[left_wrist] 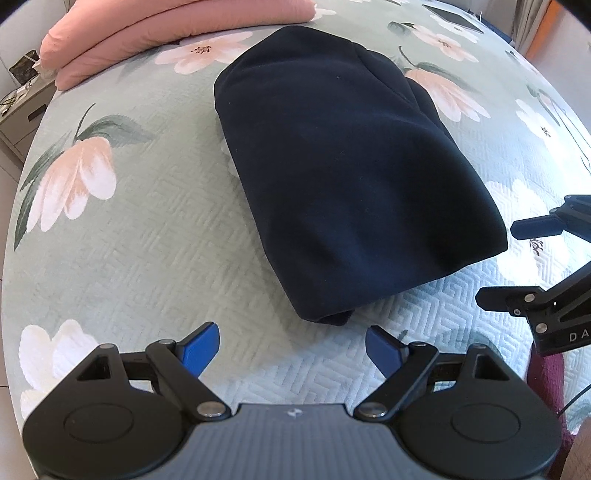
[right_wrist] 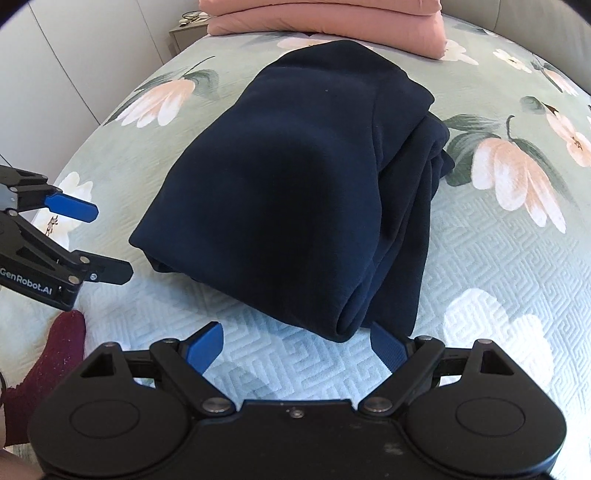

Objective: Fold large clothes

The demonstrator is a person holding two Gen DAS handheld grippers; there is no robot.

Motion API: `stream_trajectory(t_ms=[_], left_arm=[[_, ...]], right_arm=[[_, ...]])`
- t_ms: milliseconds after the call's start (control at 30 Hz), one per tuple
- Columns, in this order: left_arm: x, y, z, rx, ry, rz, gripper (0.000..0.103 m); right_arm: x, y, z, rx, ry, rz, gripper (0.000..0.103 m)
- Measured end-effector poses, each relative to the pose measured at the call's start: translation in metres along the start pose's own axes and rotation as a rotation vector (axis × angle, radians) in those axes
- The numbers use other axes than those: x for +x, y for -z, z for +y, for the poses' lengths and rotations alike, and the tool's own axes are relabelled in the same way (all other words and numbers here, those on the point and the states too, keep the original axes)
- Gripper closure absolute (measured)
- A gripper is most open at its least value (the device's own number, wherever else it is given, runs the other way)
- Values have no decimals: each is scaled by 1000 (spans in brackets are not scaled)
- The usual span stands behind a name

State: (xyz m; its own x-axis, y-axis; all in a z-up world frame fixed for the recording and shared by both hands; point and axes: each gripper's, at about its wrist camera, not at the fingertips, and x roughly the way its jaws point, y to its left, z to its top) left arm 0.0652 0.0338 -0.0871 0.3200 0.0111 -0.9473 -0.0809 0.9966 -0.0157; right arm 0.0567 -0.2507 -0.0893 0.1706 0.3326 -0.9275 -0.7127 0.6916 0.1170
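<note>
A dark navy garment (left_wrist: 343, 166) lies folded into a thick rectangular bundle on the floral bedspread (left_wrist: 129, 229). It also shows in the right wrist view (right_wrist: 295, 184), with layered edges along its right side. My left gripper (left_wrist: 291, 345) is open and empty, just short of the bundle's near corner. My right gripper (right_wrist: 297, 345) is open and empty, its right fingertip (right_wrist: 384, 345) close to the bundle's near fold. Each gripper shows in the other's view: the right one (left_wrist: 495, 262) at the right edge, the left one (right_wrist: 110, 243) at the left edge, both open.
Folded pink bedding (left_wrist: 147, 33) lies at the bed's far end, also in the right wrist view (right_wrist: 332, 22). A grey flat object (left_wrist: 458, 18) lies at the far right. A bedside cabinet (left_wrist: 22, 110) stands at the left. A maroon sleeve (right_wrist: 48, 365) shows at the left.
</note>
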Motion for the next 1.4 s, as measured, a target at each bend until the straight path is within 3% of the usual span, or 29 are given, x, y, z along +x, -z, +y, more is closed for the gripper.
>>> stream_trajectory(t_ms=[1400], left_arm=[[1,-1,-5,-14,-19,11,15]], right_arm=[[2,2,4,-10,13,21,2]])
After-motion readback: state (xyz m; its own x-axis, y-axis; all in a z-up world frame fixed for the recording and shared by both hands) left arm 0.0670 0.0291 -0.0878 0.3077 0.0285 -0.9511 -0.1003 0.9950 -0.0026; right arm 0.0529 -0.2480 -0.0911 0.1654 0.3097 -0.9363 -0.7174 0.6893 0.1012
